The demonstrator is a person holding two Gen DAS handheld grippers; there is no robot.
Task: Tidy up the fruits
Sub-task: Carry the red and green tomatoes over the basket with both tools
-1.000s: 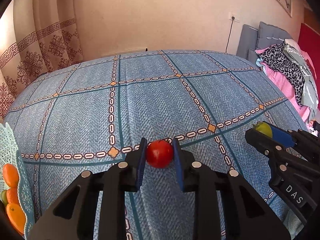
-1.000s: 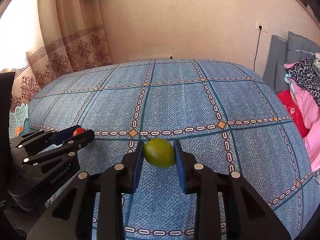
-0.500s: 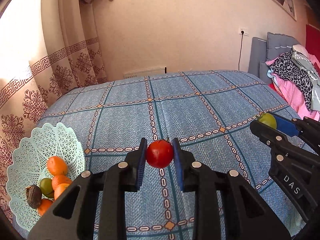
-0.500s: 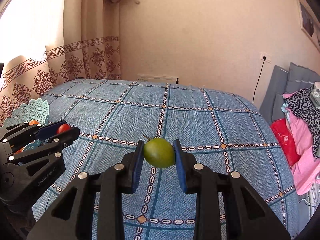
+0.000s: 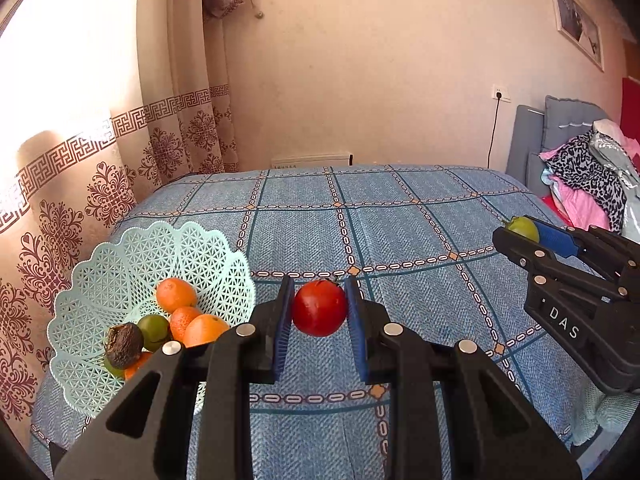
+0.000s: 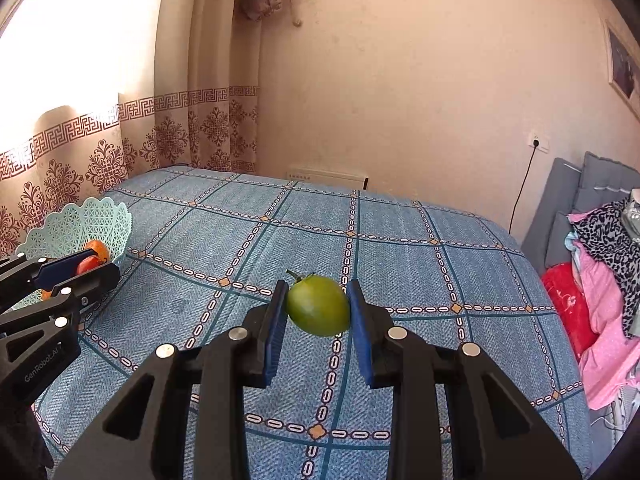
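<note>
Left gripper [image 5: 319,312] is clamping a red tomato [image 5: 319,308] between its blue pads [image 5: 281,322], holding it off the blue patterned bedspread [image 5: 400,232]. Right gripper [image 6: 318,312] is gripping a green fruit [image 6: 318,310] with a short stalk, also held above the bedspread; both pads are pressing against its sides. From the left wrist view the right gripper is showing at the right edge, the green fruit peeking out near its tips. From the right wrist view the left gripper is sitting at the left edge, a sliver of the red tomato visible between its fingers. A pale mint lattice basket [image 5: 120,256] is resting on the bed's left side, near the patterned curtain [image 5: 80,184], just beside the left gripper's left finger. Inside it are lying several oranges [image 5: 175,294], a green fruit in the basket [image 5: 154,328] and a dark wrinkled fruit [image 5: 123,345], all touching one another in a cluster at the bottom. A pile of clothes [image 5: 588,184], pink and leopard print, is lying at the far right by a grey headboard [image 5: 532,140]. A black cable is hanging from a wall socket [image 5: 500,94].
</note>
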